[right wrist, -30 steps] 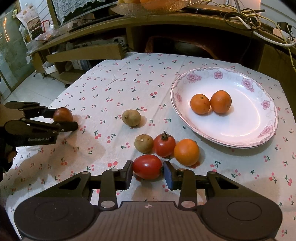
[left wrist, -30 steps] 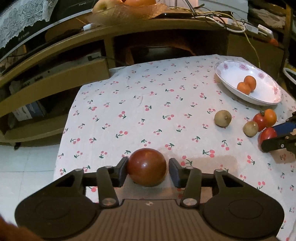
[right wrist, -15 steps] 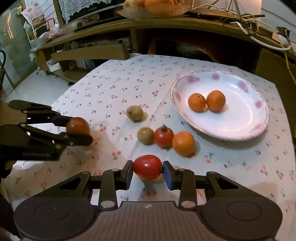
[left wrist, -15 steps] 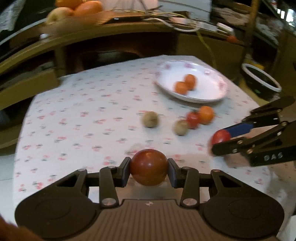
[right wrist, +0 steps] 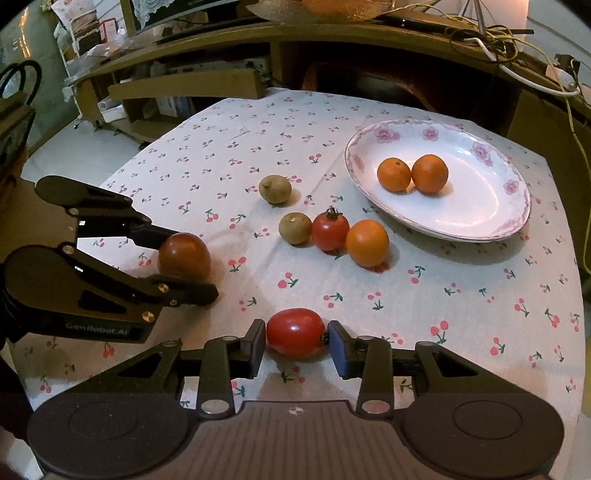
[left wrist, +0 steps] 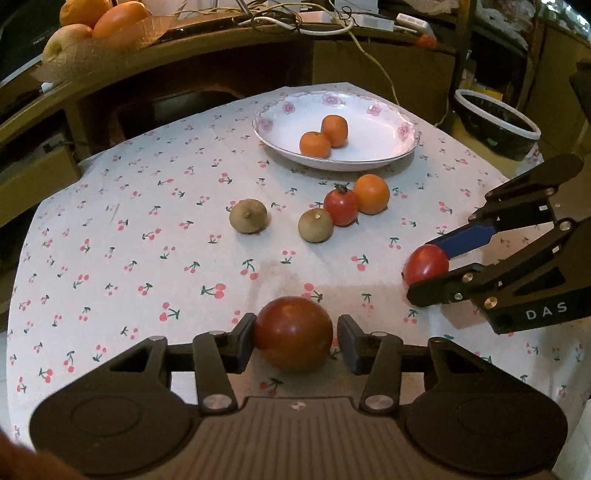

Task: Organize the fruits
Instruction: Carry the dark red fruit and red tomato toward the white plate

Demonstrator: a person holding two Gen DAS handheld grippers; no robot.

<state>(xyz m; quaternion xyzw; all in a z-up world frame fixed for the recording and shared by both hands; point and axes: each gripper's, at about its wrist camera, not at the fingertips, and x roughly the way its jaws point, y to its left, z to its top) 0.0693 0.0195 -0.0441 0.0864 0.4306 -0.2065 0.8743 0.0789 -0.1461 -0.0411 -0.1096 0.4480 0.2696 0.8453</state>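
My left gripper [left wrist: 295,341] is shut on a dark red round fruit [left wrist: 293,332] and holds it just above the cherry-print tablecloth; it also shows in the right wrist view [right wrist: 184,256]. My right gripper [right wrist: 297,341] is shut on a bright red oval tomato [right wrist: 294,332], seen at right in the left wrist view [left wrist: 424,263]. A white floral plate [right wrist: 495,206] holds two small oranges [right wrist: 412,173]. Two brown-green fruits [right wrist: 275,189], a stemmed tomato [right wrist: 330,229] and an orange [right wrist: 367,243] lie on the cloth before the plate.
A wooden shelf unit [right wrist: 332,40] stands behind the table, with a fruit basket [left wrist: 92,33] and cables on top. A dark white-rimmed bin [left wrist: 495,123] stands beyond the table's right corner. The table edge drops to tiled floor at left.
Both grippers have lifted their fruits and moved forward. The left gripper has swung right, so the plate now lies ahead of it. Both grips are unchanged.
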